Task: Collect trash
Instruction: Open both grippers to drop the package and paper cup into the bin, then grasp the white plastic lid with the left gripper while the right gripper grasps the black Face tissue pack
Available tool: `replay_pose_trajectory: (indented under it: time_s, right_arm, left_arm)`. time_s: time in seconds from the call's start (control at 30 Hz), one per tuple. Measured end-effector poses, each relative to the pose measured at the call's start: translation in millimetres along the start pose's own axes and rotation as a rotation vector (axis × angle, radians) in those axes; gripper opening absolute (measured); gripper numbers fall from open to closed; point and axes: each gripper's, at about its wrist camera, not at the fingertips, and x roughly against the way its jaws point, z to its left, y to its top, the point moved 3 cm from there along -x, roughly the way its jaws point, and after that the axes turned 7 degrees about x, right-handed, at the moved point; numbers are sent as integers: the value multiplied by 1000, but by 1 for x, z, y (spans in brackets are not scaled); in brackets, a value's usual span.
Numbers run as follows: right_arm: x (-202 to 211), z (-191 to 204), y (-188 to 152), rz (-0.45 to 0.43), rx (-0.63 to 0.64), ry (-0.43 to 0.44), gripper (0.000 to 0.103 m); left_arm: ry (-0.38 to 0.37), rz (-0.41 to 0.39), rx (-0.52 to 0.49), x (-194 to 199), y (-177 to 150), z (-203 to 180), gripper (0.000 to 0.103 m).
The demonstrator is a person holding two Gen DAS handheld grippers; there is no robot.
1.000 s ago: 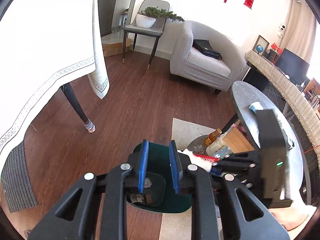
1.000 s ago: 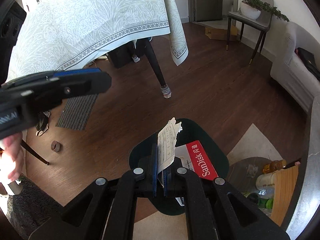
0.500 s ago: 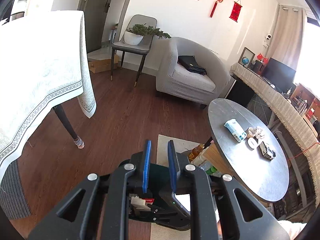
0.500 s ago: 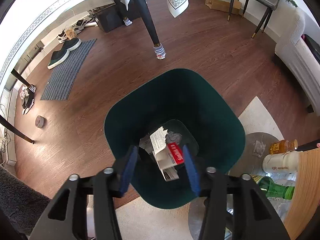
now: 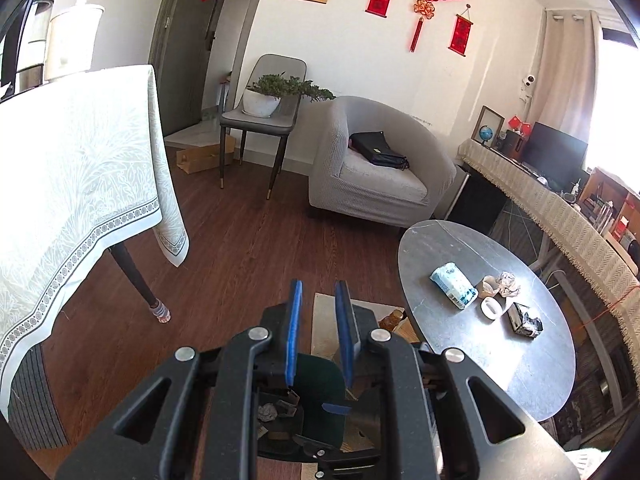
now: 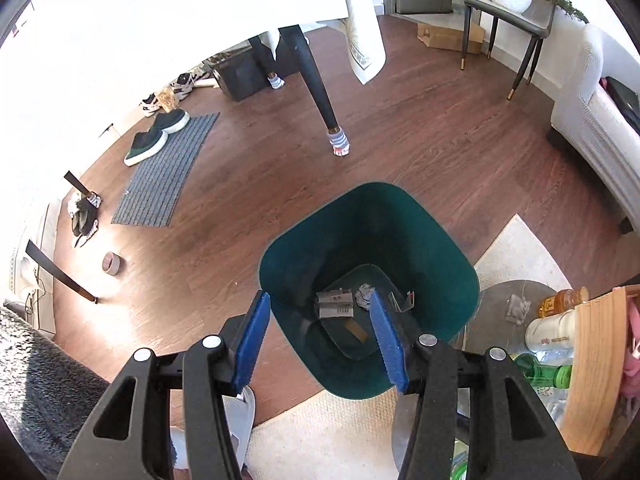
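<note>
A dark green trash bin stands on the wood floor, directly below my right gripper, which is wide open and empty. Cards and crumpled paper lie on the bin's bottom. My left gripper is open with a narrow gap, empty, raised above the bin. On the round grey table lie a blue-white tissue pack, a crumpled paper ball, a small white cup and a dark wrapper.
A tablecloth-covered dining table stands at left, its leg near the bin. A grey armchair and a chair with a plant stand behind. Bottles and a wooden box sit right of the bin. A doormat with shoes lies at left.
My right gripper opened and dropped the paper and red card into the bin. My left gripper rose and tilted up, bringing the round table's top into view.
</note>
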Motion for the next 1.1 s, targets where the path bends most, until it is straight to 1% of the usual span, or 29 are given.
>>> replay_pose_trajectory:
  time_s: [0.17, 0.27, 0.37, 0.43, 0.57, 0.63, 0.77, 0.83, 0.93, 1.0, 1.1]
  right_arm:
    - [61, -1, 7, -117, 1, -18, 52]
    - [95, -10, 4, -177, -8, -52, 52]
    - [126, -29, -5, -220, -29, -109, 52]
    - [146, -43, -14, -244, -48, -156, 52]
    - [179, -78, -38, -275, -113, -232, 53]
    - [192, -96, -53, -284, -150, -262, 53]
    - [213, -121, -84, -287, -204, -314, 53]
    - [222, -131, -100, -289, -231, -333, 55]
    - [236, -145, -125, -299, -268, -368, 61]
    - [243, -154, -140, -301, -293, -389, 63]
    - [252, -167, -163, -300, -335, -399, 67]
  left_arm:
    - [-15, -47, -32, 7, 6, -19, 18]
    - [-32, -63, -33, 6, 8, -31, 18]
    - [-30, -45, -62, -2, 5, -48, 18]
    - [-35, -23, -88, -11, 0, -61, 22]
    - [-52, 20, -124, -31, -12, -91, 31]
    - [-62, 33, -146, -39, -18, -106, 39]
    - [-78, 56, -176, -55, -30, -133, 45]
    - [-91, 76, -179, -64, -36, -144, 48]
    - [-109, 115, -188, -80, -47, -166, 53]
    - [-109, 140, -204, -92, -55, -180, 53]
    - [-112, 191, -239, -112, -69, -204, 57]
